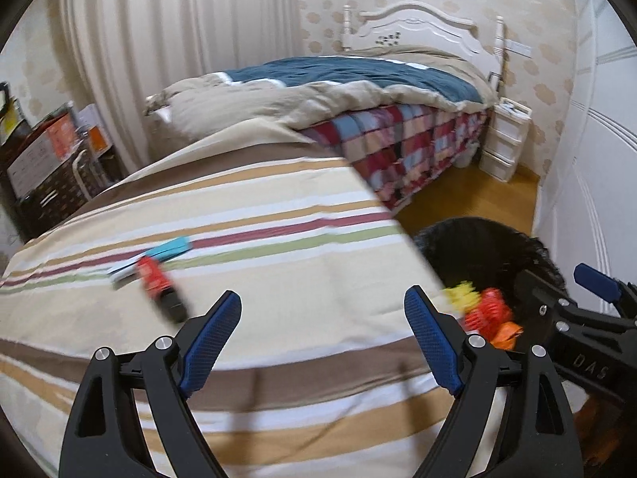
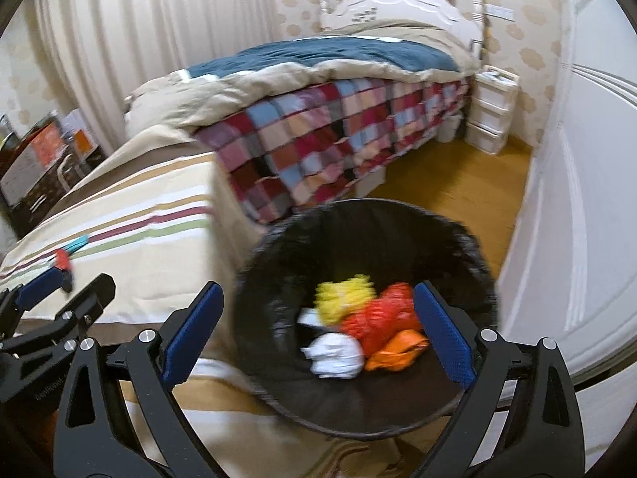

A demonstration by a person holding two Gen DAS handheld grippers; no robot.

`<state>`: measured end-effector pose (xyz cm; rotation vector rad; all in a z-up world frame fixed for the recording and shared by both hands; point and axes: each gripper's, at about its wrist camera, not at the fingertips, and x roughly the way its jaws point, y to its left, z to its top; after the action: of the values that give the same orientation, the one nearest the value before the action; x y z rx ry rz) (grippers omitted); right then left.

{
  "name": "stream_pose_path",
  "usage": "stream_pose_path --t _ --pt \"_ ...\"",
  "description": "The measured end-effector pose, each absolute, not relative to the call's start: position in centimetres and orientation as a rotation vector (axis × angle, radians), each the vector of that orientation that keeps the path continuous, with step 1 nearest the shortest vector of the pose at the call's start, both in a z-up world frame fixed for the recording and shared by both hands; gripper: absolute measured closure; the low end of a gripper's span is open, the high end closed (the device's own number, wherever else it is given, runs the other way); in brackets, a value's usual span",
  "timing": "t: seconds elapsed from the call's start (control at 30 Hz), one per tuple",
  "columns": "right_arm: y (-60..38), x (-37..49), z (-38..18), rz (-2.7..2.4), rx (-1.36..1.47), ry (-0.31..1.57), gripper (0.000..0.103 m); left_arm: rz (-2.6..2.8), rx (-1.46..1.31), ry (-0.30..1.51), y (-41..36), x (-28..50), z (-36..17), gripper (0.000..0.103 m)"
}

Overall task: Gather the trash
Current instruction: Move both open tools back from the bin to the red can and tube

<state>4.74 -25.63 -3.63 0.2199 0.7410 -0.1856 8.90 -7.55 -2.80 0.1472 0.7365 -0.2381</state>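
The left gripper is being held with jaws spread and empty above the striped cover; a red wrapper is lying left of centre. The right gripper, also released, is being held over the bin, lower centre, with the trash inside.

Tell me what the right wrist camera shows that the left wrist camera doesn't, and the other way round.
Only the right wrist view shows a crumpled white paper wad lying in the round black bin.

Only the left wrist view shows the black end of the red wrapper on the striped bedspread, clear of the gripper fingers.

Both show the bin, with yellow, red and orange trash inside, a light blue packet, and the open, empty left gripper and right gripper.
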Motion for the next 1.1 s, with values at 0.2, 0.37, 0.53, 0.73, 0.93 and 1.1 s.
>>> stream_pose_path --t 0.2,0.37,0.53,0.73,0.93,1.1 --pt "-19.9 6.1 -3.6 -0.077 0.17 0.765 0.009 -0.134 0.128 0.752 -1.6 8.4 -3.2 0.019" --pt "-15.0 7.0 -4.0 0.007 0.113 0.794 0.009 -0.03 0.124 0.764 3.8 8.3 -3.7 0.019" --pt "-10.6 8.0 -4.3 0.059 0.034 0.822 0.009 0.045 0.11 0.796 8.5 8.7 -4.4 0.019" --pt "-6.6 9.4 -4.3 0.114 -0.011 0.841 0.01 0.094 0.081 0.82 12.2 8.9 -4.7 0.019" --pt "-3.0 10.9 -4.3 0.154 -0.046 0.85 0.018 0.122 0.066 0.825 14.4 9.0 -4.7 0.019" --pt "-1.1 12.7 -4.6 0.186 -0.056 0.867 0.027 0.125 0.043 0.834 15.5 9.2 -4.8 0.019"
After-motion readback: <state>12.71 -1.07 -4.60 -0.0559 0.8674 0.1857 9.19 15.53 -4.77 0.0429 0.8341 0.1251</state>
